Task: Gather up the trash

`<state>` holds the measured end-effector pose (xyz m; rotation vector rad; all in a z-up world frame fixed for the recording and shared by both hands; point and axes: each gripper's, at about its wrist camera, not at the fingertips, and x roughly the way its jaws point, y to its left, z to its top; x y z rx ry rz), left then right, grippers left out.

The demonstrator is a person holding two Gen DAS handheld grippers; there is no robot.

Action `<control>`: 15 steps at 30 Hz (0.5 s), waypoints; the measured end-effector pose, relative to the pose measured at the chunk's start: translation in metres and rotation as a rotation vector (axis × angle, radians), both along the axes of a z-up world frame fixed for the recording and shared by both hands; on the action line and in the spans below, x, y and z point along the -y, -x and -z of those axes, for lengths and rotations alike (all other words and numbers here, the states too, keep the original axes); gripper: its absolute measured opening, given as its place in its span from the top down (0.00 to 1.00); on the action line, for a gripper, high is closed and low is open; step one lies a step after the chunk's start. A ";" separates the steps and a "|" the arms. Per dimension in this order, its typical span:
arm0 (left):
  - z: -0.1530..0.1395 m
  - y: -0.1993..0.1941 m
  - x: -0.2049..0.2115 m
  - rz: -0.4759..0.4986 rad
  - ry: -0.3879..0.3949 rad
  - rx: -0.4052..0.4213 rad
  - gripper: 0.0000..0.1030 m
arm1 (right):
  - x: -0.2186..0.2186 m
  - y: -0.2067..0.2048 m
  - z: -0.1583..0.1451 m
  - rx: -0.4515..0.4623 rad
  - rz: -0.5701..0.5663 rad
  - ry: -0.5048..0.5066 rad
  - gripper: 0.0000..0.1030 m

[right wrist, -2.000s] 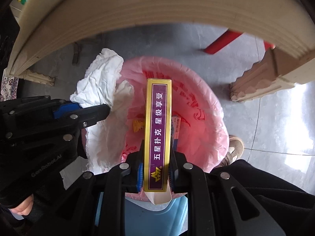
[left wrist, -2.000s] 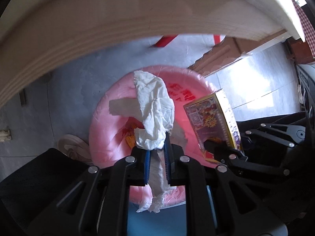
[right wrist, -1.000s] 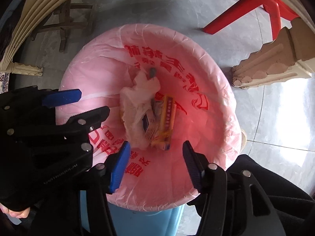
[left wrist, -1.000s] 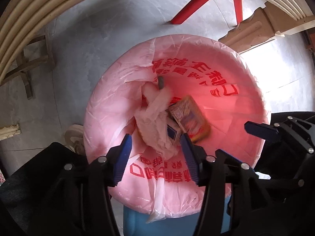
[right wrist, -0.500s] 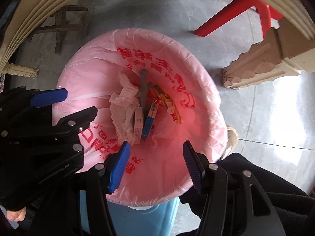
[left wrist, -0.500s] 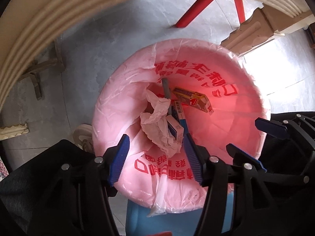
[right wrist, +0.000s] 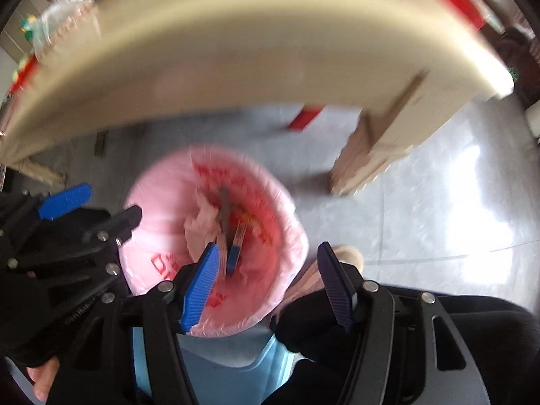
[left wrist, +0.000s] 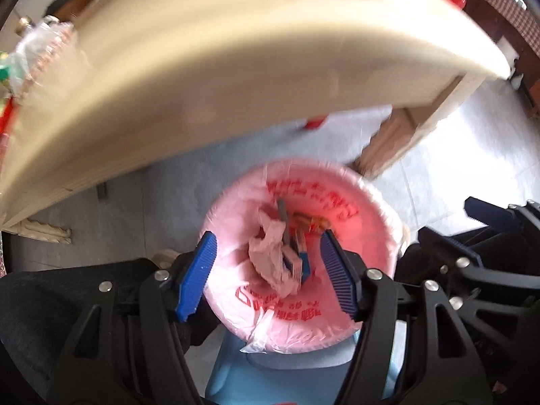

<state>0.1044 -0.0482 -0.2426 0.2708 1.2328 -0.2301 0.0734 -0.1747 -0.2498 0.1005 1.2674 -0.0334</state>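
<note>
Here, the moment is set out line by line.
Left gripper (left wrist: 268, 260): its blue-padded jaws are seen spreading apart above the bin, with nothing held between them.
Right gripper (right wrist: 266, 270): its jaws are likewise opening and empty; one pad is seen over the bin's mouth, the other past its rim.
Pink bin liner (left wrist: 364, 202): stretched over the rim of a light blue bin (left wrist: 233, 371) and printed with red characters.
Crumpled tissue (left wrist: 270, 253): found at the bottom of the liner, against the side nearer the left gripper.
Small boxes (left wrist: 298, 256): lying just beside the tissue, inside the liner; their number is blurred.
Table edge (left wrist: 236, 84): a pale, blurred band is seen above the bin.
</note>
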 end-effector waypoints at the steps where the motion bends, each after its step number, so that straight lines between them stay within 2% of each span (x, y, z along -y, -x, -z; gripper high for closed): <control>1: -0.010 0.004 0.001 0.001 0.009 0.027 0.39 | 0.003 0.006 -0.017 0.053 0.009 0.014 0.42; 5: -0.053 0.021 0.007 -0.003 0.057 0.142 0.38 | 0.013 0.019 -0.059 0.169 0.053 0.029 0.42; 9: -0.099 0.038 0.009 -0.019 0.110 0.259 0.34 | 0.022 0.035 -0.099 0.291 0.099 0.055 0.35; 15: -0.159 0.063 0.013 -0.027 0.142 0.408 0.33 | 0.022 0.057 -0.169 0.487 0.131 0.109 0.34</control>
